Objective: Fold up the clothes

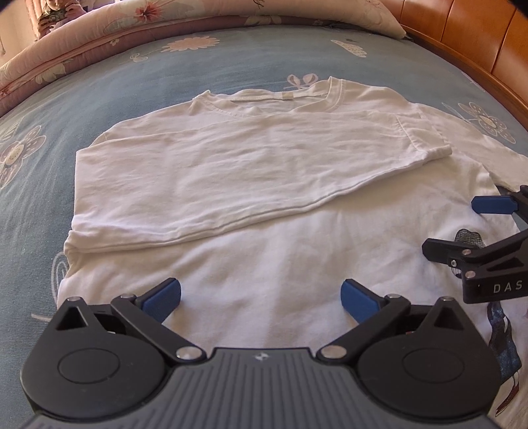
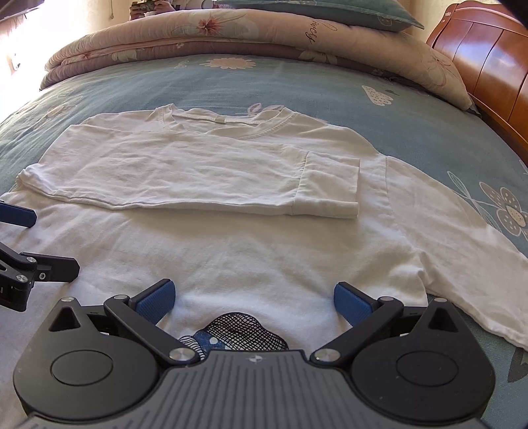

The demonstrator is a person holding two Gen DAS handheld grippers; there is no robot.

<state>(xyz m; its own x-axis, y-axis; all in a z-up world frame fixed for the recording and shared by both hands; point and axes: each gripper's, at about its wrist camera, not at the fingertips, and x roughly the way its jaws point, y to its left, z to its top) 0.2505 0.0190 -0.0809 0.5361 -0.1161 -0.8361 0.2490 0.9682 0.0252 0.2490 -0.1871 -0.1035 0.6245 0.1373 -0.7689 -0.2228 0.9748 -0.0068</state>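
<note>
A white T-shirt point(image 1: 264, 257) lies flat on the bed, its neckline point(image 1: 310, 95) at the far side. Its left side and sleeve point(image 1: 237, 171) are folded across the chest, the cuff point(image 2: 330, 188) ending right of centre. The right sleeve point(image 2: 462, 237) lies spread out to the right. A dark print point(image 2: 237, 330) shows near the shirt's lower part. My left gripper point(image 1: 260, 298) is open just above the shirt's near left part, nothing between its blue pads. My right gripper point(image 2: 254, 300) is open over the print; in the left wrist view it point(image 1: 462, 224) shows at the right edge.
The bed has a blue flowered sheet point(image 1: 99, 99). A rolled pink quilt point(image 2: 231, 36) and a blue pillow point(image 2: 323, 13) lie along the far side. A wooden headboard point(image 2: 488, 56) rises at the right. A person point(image 2: 155, 8) sits behind the quilt.
</note>
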